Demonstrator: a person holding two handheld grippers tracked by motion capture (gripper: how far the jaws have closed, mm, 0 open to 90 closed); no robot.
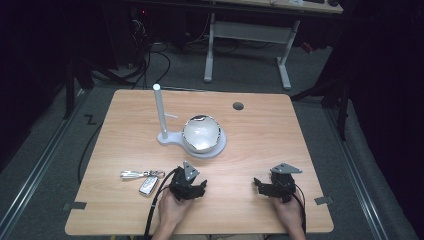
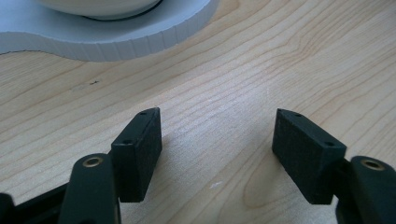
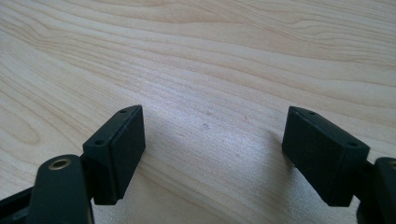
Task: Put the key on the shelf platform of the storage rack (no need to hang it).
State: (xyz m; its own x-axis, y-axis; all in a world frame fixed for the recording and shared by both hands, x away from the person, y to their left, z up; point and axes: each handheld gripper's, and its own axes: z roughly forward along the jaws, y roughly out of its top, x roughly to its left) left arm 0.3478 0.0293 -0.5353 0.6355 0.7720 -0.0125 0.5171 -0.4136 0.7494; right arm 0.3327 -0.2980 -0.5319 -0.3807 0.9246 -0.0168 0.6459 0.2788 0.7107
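High view: silver keys [image 1: 141,175] with a fob lie near both grippers' released jaws.

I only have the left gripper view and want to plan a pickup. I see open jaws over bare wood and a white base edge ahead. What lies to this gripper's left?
Observer: A bunch of keys with a fob lies on the table, just left of the left gripper and apart from it.
Operator: What stands on the white base?
Observer: A shiny bowl sits on its round end, and a white post rises upright from the other end.
Operator: And the other gripper?
Observer: The right gripper is low over bare wood to the right, jaws open and holding nothing.
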